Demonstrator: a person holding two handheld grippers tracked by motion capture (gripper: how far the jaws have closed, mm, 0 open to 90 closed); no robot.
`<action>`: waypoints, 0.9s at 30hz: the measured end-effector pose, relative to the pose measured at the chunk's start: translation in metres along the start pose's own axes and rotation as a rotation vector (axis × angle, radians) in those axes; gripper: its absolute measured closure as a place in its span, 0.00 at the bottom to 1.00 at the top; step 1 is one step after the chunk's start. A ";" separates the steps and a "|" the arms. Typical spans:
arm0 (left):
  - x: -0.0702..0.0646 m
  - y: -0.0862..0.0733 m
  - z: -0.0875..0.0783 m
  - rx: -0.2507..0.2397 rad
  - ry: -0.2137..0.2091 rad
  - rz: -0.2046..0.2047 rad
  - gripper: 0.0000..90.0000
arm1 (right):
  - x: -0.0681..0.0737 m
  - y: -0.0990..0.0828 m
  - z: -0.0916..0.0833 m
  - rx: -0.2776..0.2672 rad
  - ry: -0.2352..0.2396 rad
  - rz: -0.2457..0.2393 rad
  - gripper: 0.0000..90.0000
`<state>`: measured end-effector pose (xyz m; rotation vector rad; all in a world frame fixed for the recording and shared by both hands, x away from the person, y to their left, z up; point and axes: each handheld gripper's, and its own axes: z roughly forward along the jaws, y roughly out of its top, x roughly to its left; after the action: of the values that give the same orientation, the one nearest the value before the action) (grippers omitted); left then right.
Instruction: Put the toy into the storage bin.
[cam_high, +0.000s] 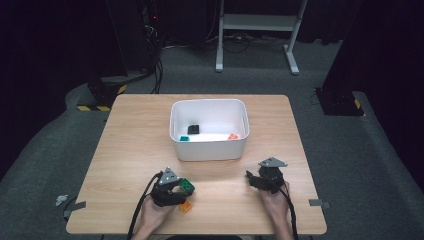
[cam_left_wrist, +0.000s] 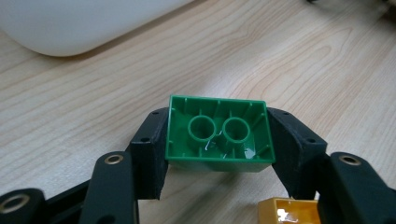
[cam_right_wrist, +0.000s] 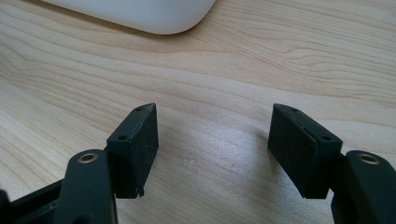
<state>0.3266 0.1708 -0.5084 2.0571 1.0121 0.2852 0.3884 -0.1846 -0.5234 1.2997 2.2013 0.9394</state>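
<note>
Currently, the green brick (cam_left_wrist: 218, 135) is clamped between the two black jaws of the left gripper (cam_high: 176, 189), whose pads press on its short sides. In the left gripper view the brick is seen with its hollow underside turned toward the camera, two round tubes showing inside it, and it is held just above the wooden table (cam_high: 135, 145). In the high view the same brick (cam_high: 187, 186) is seen at the near left part of the table, at the tip of the left gripper, in front of the person's left hand (cam_high: 152, 215).

An orange brick (cam_high: 185, 206) lies on the table just beside the left gripper, nearer to the table's near edge; in the left gripper view it (cam_left_wrist: 287, 212) is partly seen at the bottom edge, below the right jaw.

The right gripper (cam_high: 260, 181) is held at the near right part of the table, well apart from the left one. Its jaws are spread wide in the right gripper view, with bare wood seen between them and nothing gripped.

A white bin (cam_high: 209, 150) stands at the middle of the table, farther away than both grippers. Inside it a black piece (cam_high: 193, 129), a teal piece (cam_high: 184, 138) and an orange piece (cam_high: 233, 136) are seen on the floor of the bin. The bin's rounded corner is seen at the top of both gripper views.
</note>
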 end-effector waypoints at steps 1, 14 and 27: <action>0.001 0.003 -0.003 -0.006 -0.003 -0.005 0.48 | 0.000 0.000 0.000 0.000 0.000 0.000 0.37; 0.011 0.029 -0.026 -0.009 0.014 0.003 0.48 | 0.000 0.000 0.000 0.000 0.000 -0.001 0.37; 0.025 0.065 -0.048 -0.024 -0.024 -0.006 0.48 | 0.000 0.000 0.000 0.000 0.000 -0.001 0.37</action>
<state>0.3547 0.1937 -0.4322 2.0313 0.9953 0.2678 0.3884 -0.1846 -0.5234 1.2982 2.2015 0.9391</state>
